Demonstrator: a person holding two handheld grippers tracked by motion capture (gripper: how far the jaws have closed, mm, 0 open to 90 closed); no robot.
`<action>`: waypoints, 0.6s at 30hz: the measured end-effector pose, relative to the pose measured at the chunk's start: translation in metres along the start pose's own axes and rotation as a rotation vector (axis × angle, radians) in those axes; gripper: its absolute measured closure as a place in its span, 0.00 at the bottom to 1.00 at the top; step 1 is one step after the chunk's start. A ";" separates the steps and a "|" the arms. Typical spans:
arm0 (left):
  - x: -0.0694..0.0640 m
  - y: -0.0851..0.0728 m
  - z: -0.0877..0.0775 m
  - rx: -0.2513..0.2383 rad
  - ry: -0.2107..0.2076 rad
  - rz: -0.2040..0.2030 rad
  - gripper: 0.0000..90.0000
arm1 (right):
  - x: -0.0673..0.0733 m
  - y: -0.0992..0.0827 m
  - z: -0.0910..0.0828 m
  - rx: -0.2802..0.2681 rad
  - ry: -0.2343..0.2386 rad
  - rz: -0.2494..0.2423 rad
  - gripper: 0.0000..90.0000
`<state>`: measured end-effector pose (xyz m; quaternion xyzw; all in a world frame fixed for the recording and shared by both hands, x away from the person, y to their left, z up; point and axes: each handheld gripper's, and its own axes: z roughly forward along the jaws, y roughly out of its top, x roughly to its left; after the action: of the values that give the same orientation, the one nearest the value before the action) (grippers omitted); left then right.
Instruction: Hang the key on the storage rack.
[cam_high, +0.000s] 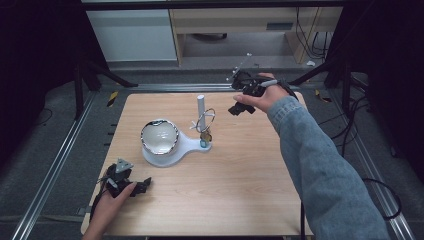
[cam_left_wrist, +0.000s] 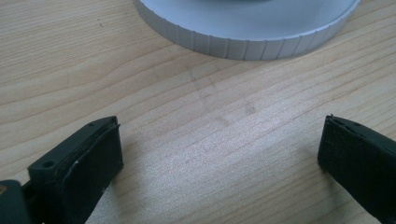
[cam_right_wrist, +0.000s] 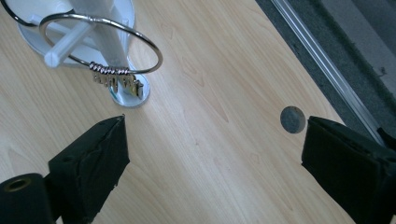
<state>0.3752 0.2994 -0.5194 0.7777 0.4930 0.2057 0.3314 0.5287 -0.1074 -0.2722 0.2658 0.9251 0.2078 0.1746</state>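
A white stand (cam_high: 186, 145) sits mid-table, with a round dish (cam_high: 159, 136) rimmed in silver and an upright white post (cam_high: 200, 106). A thin metal ring (cam_high: 206, 120) hangs on the post's side peg; in the right gripper view the ring (cam_right_wrist: 140, 32) carries small beads and a charm. My right gripper (cam_high: 239, 109) hovers open to the right of the post, nothing between its jaws; its fingertips (cam_right_wrist: 98, 158) frame bare wood. My left gripper (cam_high: 141, 186) rests open near the table's front left, facing the stand's ribbed base (cam_left_wrist: 247, 39).
The wooden table (cam_high: 240, 175) has a small dark round hole (cam_right_wrist: 293, 119) near its edge. Metal rails (cam_high: 60, 155) run along both sides, and cables lie on the floor at the right. Cabinets stand beyond the far edge.
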 end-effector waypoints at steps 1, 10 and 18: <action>0.000 0.000 0.000 0.000 -0.001 0.000 0.00 | 0.000 -0.002 0.000 -0.007 0.000 0.002 0.07; 0.000 0.000 0.000 0.001 -0.001 0.001 0.00 | -0.002 -0.020 0.000 -0.050 -0.044 0.015 0.15; 0.000 0.000 0.000 0.000 0.000 0.001 0.00 | 0.001 -0.052 0.006 -0.105 -0.095 0.039 0.11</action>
<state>0.3752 0.2989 -0.5194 0.7779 0.4927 0.2059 0.3312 0.5085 -0.1450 -0.3018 0.2836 0.8982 0.2467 0.2281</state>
